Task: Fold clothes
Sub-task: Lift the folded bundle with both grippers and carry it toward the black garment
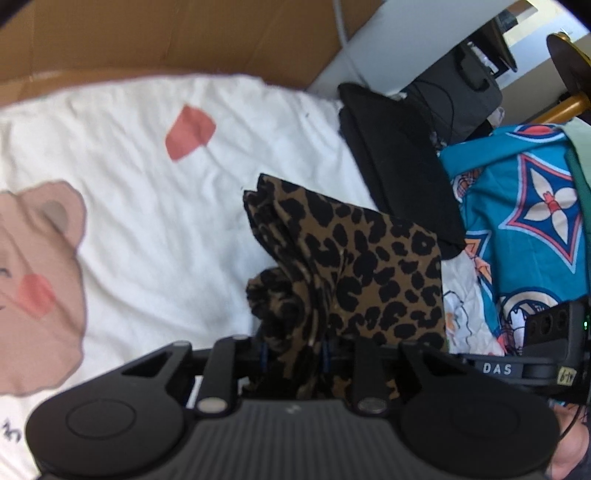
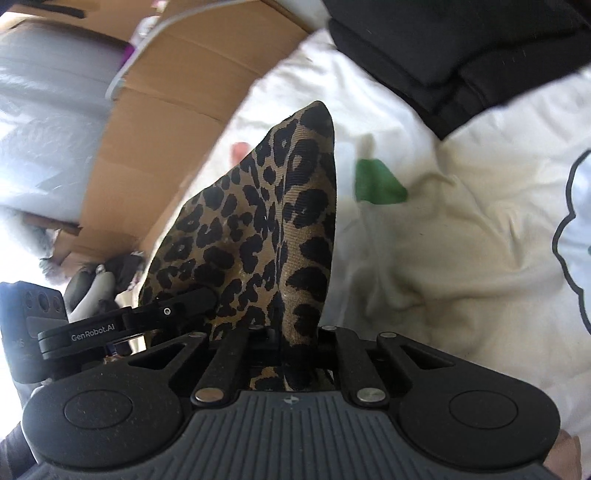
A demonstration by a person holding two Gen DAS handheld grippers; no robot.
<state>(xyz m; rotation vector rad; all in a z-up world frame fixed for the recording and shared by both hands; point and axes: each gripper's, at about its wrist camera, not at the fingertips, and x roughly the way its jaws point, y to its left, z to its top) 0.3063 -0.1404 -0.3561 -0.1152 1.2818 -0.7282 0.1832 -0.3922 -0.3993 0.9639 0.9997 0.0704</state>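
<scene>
Both grippers are clamped tight on the leopard-print garment [image 1: 343,266]: the left gripper [image 1: 295,356] pinches a bunched fold, the right gripper [image 2: 291,354] a raised corner. Beyond, a white sheet [image 1: 155,206] printed with a bear; black clothes [image 1: 399,162] at one o'clock, cardboard [image 1: 166,33] at twelve.

White lettering reading "DAS" is showing on the black bar of the right gripper [image 1: 498,368], seen at the right edge of the left wrist view, and a small yellowish sticker beside it is too blurred to read. White lettering reading "GenRobot.AI" is showing on the black bar of the left gripper [image 2: 92,336], seen at the left edge of the right wrist view.
</scene>
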